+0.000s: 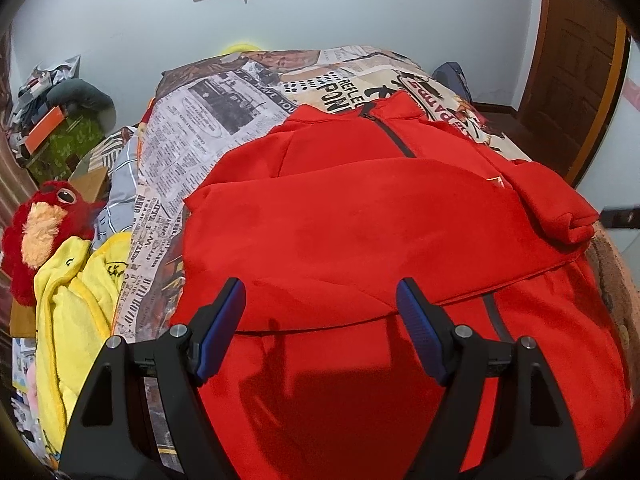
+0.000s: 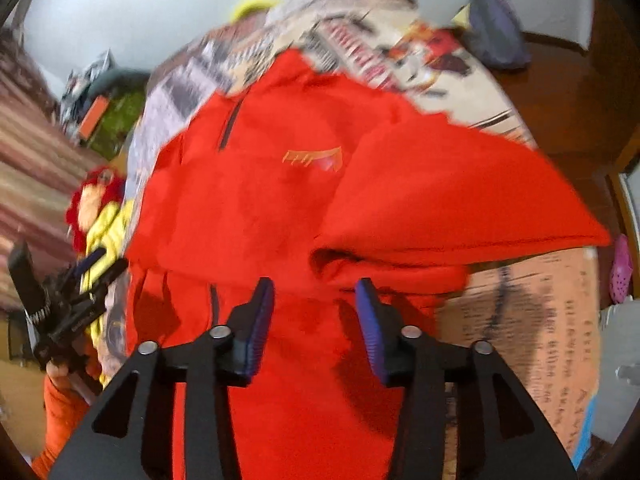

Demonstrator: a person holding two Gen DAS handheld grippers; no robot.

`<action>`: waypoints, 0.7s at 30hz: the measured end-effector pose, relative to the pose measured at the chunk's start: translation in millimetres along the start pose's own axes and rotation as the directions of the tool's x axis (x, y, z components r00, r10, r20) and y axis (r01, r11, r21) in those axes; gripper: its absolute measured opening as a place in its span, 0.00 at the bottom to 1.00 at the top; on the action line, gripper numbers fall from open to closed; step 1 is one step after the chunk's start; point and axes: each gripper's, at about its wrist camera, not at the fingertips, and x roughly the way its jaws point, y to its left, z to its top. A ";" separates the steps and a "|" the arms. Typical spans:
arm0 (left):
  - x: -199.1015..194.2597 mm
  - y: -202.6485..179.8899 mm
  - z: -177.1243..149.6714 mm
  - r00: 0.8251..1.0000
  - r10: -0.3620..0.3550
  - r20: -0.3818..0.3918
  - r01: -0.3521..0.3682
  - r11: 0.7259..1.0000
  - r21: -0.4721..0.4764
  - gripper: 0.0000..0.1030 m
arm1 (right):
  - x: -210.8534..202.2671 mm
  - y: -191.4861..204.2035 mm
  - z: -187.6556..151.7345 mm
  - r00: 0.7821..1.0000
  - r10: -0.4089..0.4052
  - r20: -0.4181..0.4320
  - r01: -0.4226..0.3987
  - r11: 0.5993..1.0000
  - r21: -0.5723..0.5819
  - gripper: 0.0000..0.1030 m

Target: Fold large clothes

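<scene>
A large red zip-neck top (image 1: 360,220) lies front-up on the bed, collar at the far end. Its left sleeve is folded across the chest, and its right sleeve (image 1: 560,204) lies bunched at the right. My left gripper (image 1: 320,292) is open and empty, just above the folded sleeve's edge. In the right wrist view the same top (image 2: 248,208) shows its orange chest logo, and the right sleeve (image 2: 440,200) is folded over. My right gripper (image 2: 314,286) is open and empty near the sleeve's cuff. The left gripper also shows in the right wrist view (image 2: 92,264), at the left.
The bed has a newspaper-print cover (image 1: 192,148). A yellow fleece garment (image 1: 76,300) and a red plush toy (image 1: 40,224) lie at the bed's left side. A cluttered table (image 1: 52,120) stands far left, a wooden door (image 1: 580,80) at the right.
</scene>
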 end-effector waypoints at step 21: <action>8.4 4.7 -3.3 1.000 0.014 -0.017 -0.015 1.000 -0.020 0.75 | 25.0 -154.8 19.8 0.982 -0.159 0.104 0.077 0.834 0.547 0.47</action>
